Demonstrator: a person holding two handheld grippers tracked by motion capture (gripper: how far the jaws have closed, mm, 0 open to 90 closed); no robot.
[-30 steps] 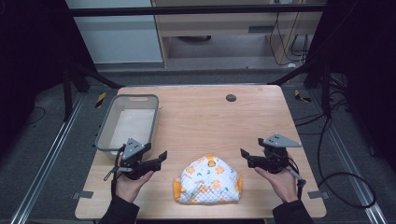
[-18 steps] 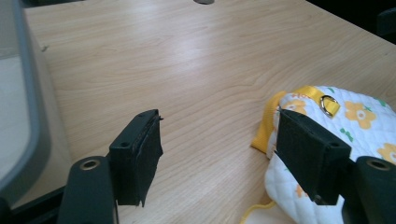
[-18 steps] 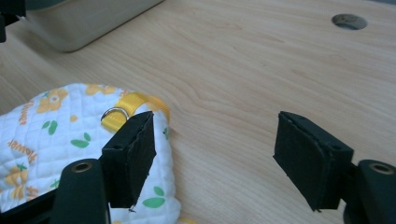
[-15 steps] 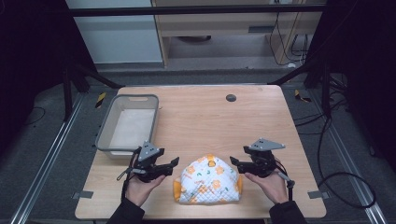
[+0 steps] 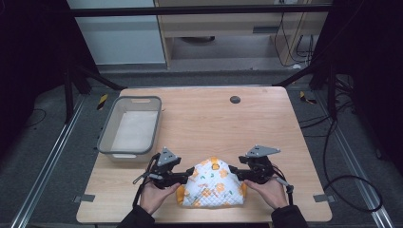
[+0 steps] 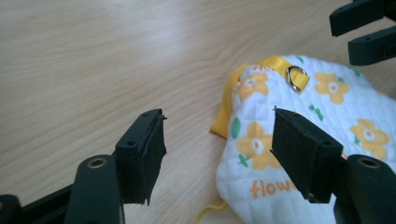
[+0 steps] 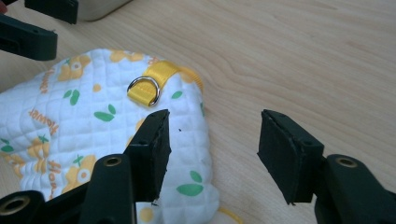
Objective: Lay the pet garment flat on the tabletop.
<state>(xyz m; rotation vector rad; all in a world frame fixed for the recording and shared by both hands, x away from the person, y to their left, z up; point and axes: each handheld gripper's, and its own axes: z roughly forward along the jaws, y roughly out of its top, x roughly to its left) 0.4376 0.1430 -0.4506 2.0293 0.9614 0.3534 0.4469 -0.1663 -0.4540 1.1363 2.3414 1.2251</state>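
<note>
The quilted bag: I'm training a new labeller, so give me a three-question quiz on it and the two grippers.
1. True or false: the left gripper is shut on the bag.
2. Which thing lies on the table behind the left gripper? A) a grey bin B) a red mug C) a blue plate
3. Fill in: the metal D-ring hangs on a ____ strap.

Key: 1. False; in the left gripper view both jaws stand apart at the bag's edge, and the right gripper is open too. 2. A, the bin. 3. Yellow.
</note>
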